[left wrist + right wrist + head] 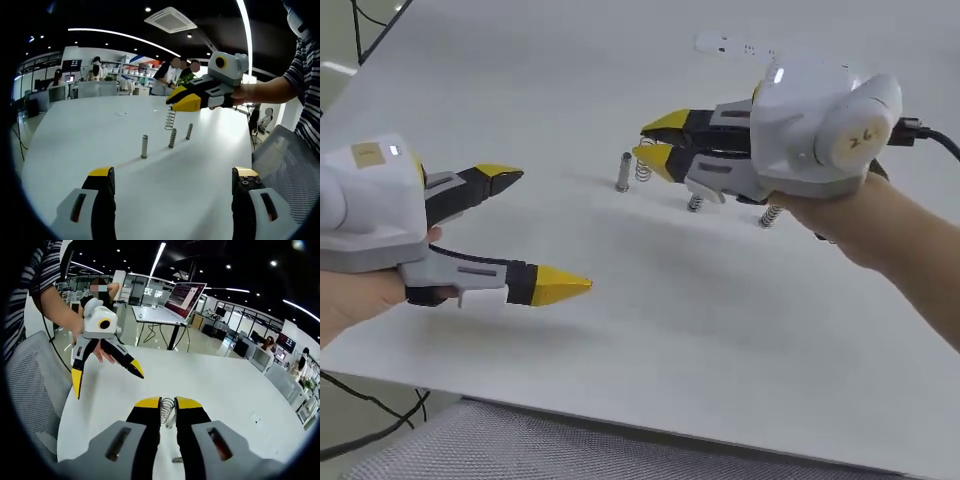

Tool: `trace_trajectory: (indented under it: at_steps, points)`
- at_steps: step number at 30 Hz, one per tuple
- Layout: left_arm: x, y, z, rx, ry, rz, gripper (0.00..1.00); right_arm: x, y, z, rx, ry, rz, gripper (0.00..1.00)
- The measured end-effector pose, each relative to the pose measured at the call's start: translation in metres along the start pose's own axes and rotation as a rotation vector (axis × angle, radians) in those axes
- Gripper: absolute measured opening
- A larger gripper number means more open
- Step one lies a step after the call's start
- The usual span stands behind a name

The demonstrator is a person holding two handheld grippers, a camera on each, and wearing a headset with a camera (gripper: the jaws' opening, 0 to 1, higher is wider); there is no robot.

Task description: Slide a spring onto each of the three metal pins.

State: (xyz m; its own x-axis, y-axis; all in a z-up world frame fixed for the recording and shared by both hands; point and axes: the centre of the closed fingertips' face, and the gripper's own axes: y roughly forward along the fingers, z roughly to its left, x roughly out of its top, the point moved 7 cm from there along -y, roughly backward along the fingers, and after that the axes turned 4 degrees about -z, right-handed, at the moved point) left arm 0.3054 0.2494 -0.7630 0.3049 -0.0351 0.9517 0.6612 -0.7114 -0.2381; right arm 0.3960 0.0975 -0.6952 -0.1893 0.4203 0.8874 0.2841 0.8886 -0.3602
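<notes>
My right gripper point(645, 142) is shut on a loose spring point(644, 171), which hangs just right of and above a bare metal pin point(624, 172) standing on the white table point(720, 330). Two more pins, each wearing a spring point(695, 203) point(769, 215), stand under the right gripper's body. In the right gripper view the spring point(167, 410) sits pinched between the yellow tips. The left gripper view shows the bare pin point(144, 146), both sprung pins point(172, 138) point(189, 131) and the held spring point(170, 119). My left gripper point(535, 232) is open and holds nothing, well short of the pins.
A small white strip point(735, 46) lies at the table's far side. The table's near edge point(620, 425) runs along the bottom with a grey mesh chair below. Desks, screens and several people fill the room behind.
</notes>
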Motion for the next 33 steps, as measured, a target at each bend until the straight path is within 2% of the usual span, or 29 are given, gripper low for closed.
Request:
trace_trajectory:
  at_steps: [7, 14, 25, 33]
  points:
    - [-0.001, 0.000, 0.000, 0.001, 0.000, 0.004, 0.96, -0.003, 0.014, -0.018, -0.044, 0.044, 0.001, 0.12]
    - [-0.003, 0.001, 0.001, 0.002, -0.002, 0.006, 0.96, -0.006, 0.024, -0.026, -0.068, 0.094, -0.002, 0.12]
    - [-0.002, -0.002, 0.001, 0.011, 0.000, -0.002, 0.95, -0.017, 0.035, -0.026, -0.071, 0.134, 0.024, 0.12]
    - [-0.002, -0.004, 0.001, 0.014, 0.000, -0.003, 0.94, -0.023, 0.039, -0.026, -0.071, 0.132, 0.043, 0.12]
